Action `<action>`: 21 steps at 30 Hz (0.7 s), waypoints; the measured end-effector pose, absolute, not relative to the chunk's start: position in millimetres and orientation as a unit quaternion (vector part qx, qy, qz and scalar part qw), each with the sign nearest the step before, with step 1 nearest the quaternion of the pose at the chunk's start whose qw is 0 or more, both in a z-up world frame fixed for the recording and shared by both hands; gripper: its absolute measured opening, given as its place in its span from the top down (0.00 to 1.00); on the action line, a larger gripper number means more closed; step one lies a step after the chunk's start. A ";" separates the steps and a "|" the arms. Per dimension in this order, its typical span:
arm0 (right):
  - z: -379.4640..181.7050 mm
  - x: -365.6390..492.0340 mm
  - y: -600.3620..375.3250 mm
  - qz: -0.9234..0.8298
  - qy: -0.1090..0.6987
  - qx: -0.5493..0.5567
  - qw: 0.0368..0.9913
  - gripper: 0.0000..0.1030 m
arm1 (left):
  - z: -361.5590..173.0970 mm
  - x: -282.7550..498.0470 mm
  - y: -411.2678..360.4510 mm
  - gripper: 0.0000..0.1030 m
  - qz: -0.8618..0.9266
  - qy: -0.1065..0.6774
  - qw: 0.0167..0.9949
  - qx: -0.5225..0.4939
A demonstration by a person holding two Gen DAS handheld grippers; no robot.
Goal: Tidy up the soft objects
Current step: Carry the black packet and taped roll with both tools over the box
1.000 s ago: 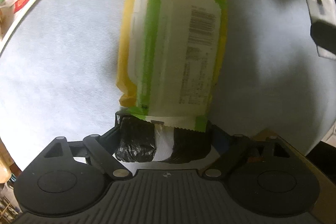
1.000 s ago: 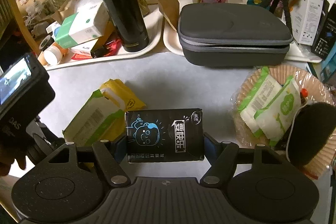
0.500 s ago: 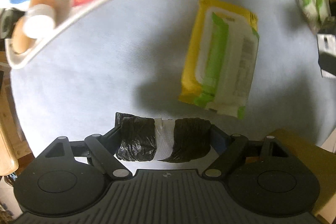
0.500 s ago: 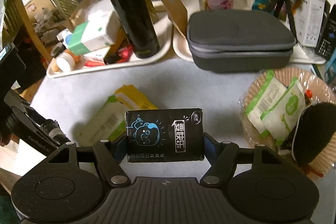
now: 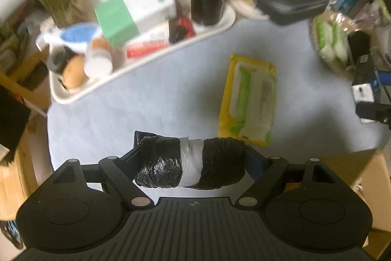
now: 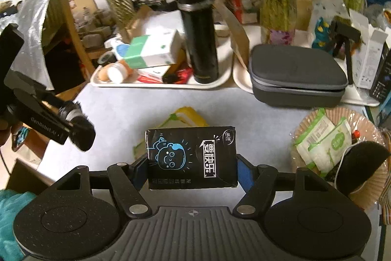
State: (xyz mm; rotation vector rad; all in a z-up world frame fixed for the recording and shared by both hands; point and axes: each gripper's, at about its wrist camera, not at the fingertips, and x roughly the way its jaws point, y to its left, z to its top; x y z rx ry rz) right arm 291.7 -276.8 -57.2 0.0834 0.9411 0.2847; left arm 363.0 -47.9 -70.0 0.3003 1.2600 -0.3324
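My left gripper [image 5: 191,160] is shut on a black plastic bag roll [image 5: 190,164] with a white band round its middle, held above the pale table. A yellow and green wet-wipes pack [image 5: 248,99] lies flat on the table beyond it, to the right. My right gripper [image 6: 191,160] is shut on a black tissue pack [image 6: 191,157] printed with a blue cartoon face. Behind that pack, the wipes pack [image 6: 188,116] is partly hidden. A round woven basket [image 6: 366,129] at the right holds green and white packets [image 6: 320,138] and a dark soft pad [image 6: 361,163].
A white tray [image 6: 215,83] at the back holds a black flask [image 6: 199,31], boxes and bottles. A grey zip case [image 6: 297,73] sits on a second tray. Vases of green stems stand behind. The left gripper [image 6: 75,124] shows at the right wrist view's left edge. Cardboard boxes [image 5: 366,177] border the table.
Both grippers have risen and tilted up. The wipes pack shrank and slid right in the left wrist view; the back tray and flask came into sight. Both grips are unchanged.
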 end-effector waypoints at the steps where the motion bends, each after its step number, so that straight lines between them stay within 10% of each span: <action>1: -54.0 288.0 -275.6 0.139 0.450 0.041 0.881 0.29 | -64.7 357.3 -47.4 0.19 -0.154 0.573 0.792 0.141; 21: -9.9 208.7 -271.8 0.158 0.417 0.055 0.893 0.29 | 19.1 251.3 -71.7 0.19 -0.246 0.426 0.859 0.141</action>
